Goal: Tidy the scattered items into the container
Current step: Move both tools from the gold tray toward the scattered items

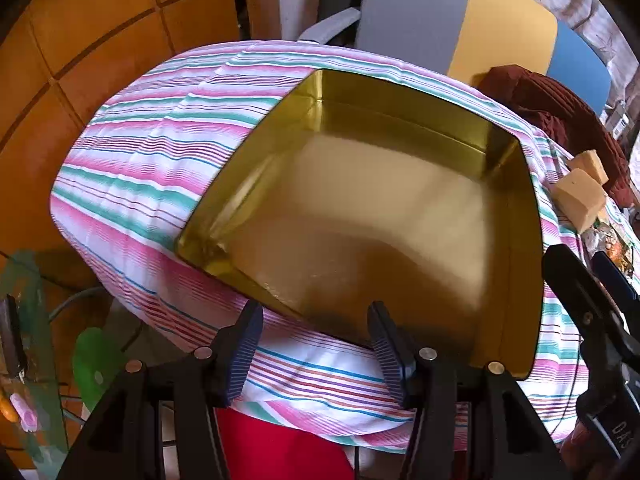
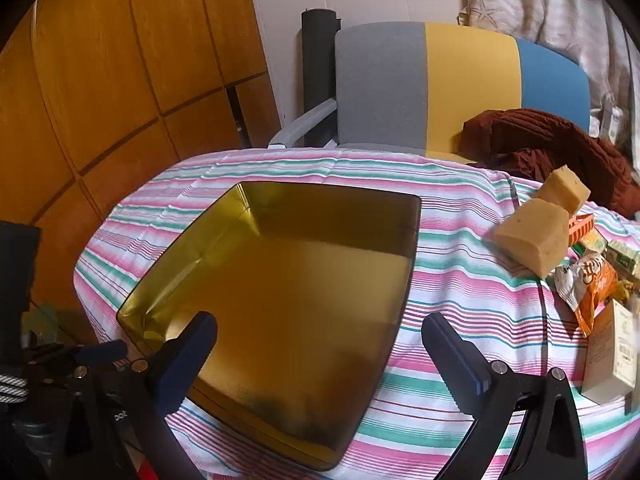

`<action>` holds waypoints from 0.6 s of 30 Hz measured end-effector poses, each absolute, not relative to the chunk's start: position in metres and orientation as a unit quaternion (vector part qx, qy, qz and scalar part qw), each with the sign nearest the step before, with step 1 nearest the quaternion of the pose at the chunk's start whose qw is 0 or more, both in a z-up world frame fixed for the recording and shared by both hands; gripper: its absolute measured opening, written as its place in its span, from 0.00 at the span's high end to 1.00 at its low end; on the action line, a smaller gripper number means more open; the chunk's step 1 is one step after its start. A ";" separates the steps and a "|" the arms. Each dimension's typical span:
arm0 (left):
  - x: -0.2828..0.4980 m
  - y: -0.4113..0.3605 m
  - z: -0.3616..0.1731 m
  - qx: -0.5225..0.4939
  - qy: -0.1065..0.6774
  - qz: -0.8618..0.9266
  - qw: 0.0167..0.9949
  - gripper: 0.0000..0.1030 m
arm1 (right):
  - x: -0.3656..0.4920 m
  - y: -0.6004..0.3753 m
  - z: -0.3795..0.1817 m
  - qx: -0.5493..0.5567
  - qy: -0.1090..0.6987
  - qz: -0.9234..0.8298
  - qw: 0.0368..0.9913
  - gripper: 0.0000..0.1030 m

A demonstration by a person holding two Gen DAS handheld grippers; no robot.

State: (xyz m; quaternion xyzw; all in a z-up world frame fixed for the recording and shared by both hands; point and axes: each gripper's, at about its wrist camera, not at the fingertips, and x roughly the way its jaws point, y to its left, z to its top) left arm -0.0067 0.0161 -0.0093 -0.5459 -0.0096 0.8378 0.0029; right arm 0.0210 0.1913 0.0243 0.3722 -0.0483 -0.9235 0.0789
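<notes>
Gold metal was seen lining the shallow tin (image 2: 280, 280), which lay on the striped cloth (image 2: 460, 280) of the bench with nothing visible inside. The left tool (image 1: 316, 344) was held above the tin's near edge, its ribbed blue fingers (image 1: 244, 348) parted with nothing between them. The right tool (image 2: 320, 360) was spread wide over the tin's near corner, likewise grasping nothing. The scattered items were found on the cloth to the right of the tin, apart from it: two tan sponge blocks (image 2: 534, 238), one leaning against the other, an orange snack packet (image 2: 588, 284) just beside them, and a pale carton (image 2: 612, 356) nearer the edge. A dark red garment (image 2: 560, 148) was draped behind the sponges, before a chair (image 2: 440, 80) striped grey, yellow and blue.
</notes>
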 end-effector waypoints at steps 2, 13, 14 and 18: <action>-0.006 0.025 -0.009 -0.546 -0.007 0.838 0.017 0.46 | 0.023 0.198 0.025 0.370 -0.053 -0.924 0.074 0.00; 0.019 0.107 -0.002 -0.535 0.055 0.833 0.131 0.46 | 0.052 0.292 0.019 0.357 -0.104 -0.928 -0.032 0.00; 0.022 0.114 0.000 -0.532 0.061 0.833 0.140 0.46 | 0.056 0.303 0.019 0.352 -0.109 -0.928 -0.047 0.00; 0.025 0.142 0.003 -0.527 0.082 0.830 0.164 0.46 | 0.075 0.355 0.018 0.333 -0.122 -0.925 -0.134 0.00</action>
